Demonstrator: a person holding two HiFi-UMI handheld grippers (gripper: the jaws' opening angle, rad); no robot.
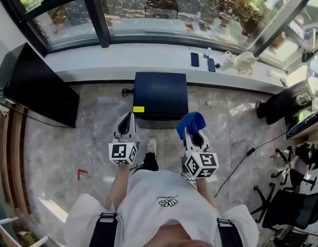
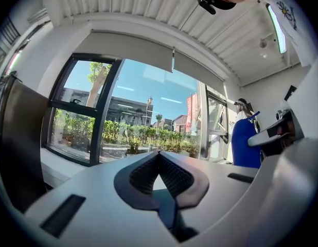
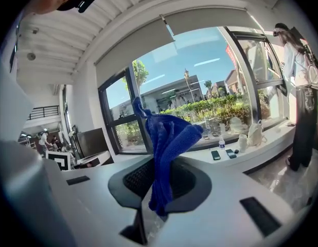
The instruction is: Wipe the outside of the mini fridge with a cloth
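Your cloth (image 3: 168,143) is deep blue and knitted. It is pinched between the fingers of your right gripper (image 3: 158,192). It stands up out of them as a crumpled bunch of long folds with a twisted corner at the very top, and a short end hangs just below the pads. From above it bulges over those fingertips as a soft blue lump.

The mini fridge (image 1: 160,92) is a dark, squarish box seen top-down, standing just ahead of both pairs of fingertips. A yellow label (image 1: 138,109) sits at its front left edge, just beyond the fingers of your left gripper (image 1: 126,118). The cloth overlaps the fridge's front right corner; whether they touch cannot be told.
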